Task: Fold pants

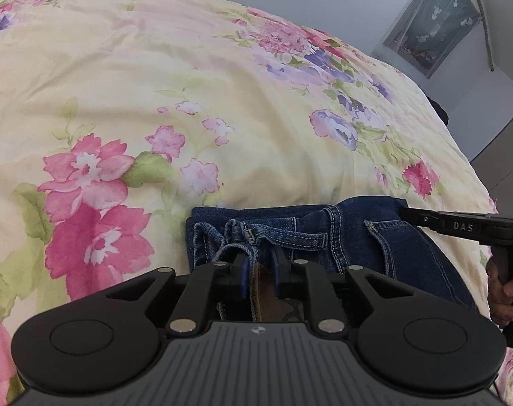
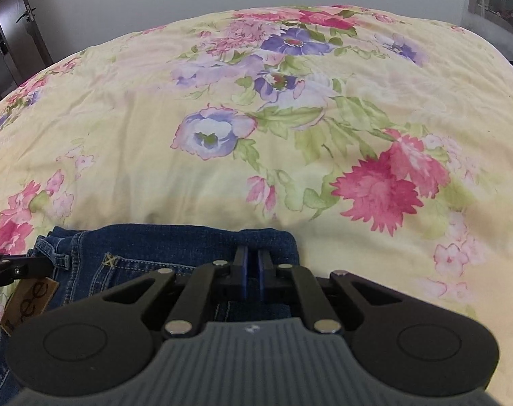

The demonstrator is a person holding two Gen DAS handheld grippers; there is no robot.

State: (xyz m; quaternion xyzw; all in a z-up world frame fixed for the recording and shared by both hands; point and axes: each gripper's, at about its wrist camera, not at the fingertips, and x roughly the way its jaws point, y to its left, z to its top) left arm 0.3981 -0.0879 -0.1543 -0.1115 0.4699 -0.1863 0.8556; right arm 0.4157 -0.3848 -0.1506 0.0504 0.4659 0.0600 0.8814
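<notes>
Blue jeans [image 1: 358, 237] lie bunched at the near edge of a bed, on a pale yellow floral bedspread [image 1: 188, 84] printed with pink and purple blooms. From the left wrist view, the left gripper [image 1: 259, 267] sits right over the waistband, its jaws parted a little with the denim band and belt loops between them, though the pads do not look pressed tight on the cloth. In the right wrist view, the right gripper [image 2: 252, 264] has its jaws drawn all but together over the far folded edge of the jeans [image 2: 175, 247]; whether any denim is pinched between the blue pads [image 2: 244, 267] I cannot tell. Writing to read: a tan leather patch [image 2: 29, 299] at the waistband shows the letters "ee", the first letter partly covered. On the side of the right gripper [image 1: 459, 226] as seen from the left wrist, white letters spell "DAS", with a hand [image 1: 503, 291] wrapped around its handle below.
</notes>
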